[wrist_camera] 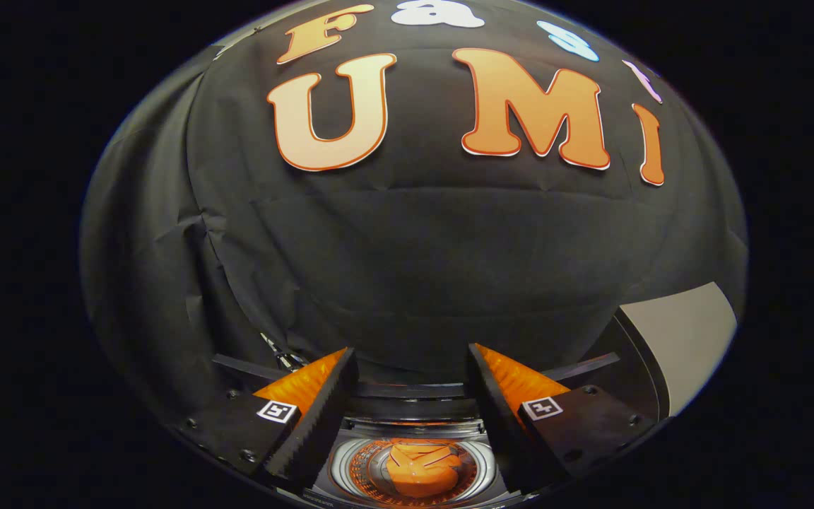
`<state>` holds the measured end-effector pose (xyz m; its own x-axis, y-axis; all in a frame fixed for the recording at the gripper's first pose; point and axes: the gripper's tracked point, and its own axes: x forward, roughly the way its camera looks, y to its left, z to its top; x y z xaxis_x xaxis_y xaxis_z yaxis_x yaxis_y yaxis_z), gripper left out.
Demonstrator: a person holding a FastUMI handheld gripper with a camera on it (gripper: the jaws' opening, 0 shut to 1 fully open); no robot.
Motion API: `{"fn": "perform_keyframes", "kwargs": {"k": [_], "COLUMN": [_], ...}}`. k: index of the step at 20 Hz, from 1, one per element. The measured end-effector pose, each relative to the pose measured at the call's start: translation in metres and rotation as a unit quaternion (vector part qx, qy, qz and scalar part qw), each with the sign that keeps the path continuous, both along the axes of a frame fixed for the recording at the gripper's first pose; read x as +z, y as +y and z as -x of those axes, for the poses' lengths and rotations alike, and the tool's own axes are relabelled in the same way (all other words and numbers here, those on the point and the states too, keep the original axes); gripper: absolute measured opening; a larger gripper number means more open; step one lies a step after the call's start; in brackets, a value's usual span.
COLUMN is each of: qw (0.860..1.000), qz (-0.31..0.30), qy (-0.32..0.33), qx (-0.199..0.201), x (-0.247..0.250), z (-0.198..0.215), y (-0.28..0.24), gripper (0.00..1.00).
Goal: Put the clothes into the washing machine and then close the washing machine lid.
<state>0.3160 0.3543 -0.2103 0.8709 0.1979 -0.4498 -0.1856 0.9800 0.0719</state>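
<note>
Gripper view: hand-held gripper spread apart, nothing held. Orange clothes, maybe, already down in washing machine drum below fingers. Lid up, closing left.

I see the washing machine low at the bottom centre of the frame, viewed from above. Its round drum opening is ringed by a bright metallic rim, and its dark top edge runs across just above that. Inside the drum lies an orange garment, bunched into a rounded lump at the middle. To the lower right I see the machine's lid, pale grey, standing raised and open.
</note>
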Motion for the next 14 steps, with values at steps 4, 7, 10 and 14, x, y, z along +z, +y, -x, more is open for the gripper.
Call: {"fn": "perform_keyframes", "kwargs": {"k": [4, 7, 10, 14], "qw": [1.000, 1.000, 1.000, 1.000], "qz": [0.002, -0.001, 0.001, 0.000], "qy": [-0.003, -0.002, -0.005, 0.000], "qx": [0.003, 0.004, 0.004, 0.005], "x": [-0.004, -0.008, -0.010, -0.021], "z": [0.021, 0.037, 0.053, 0.073], "y": [-0.004, -0.005, -0.007, -0.007], "gripper": [1.00, 1.00, 1.00, 1.00]}}
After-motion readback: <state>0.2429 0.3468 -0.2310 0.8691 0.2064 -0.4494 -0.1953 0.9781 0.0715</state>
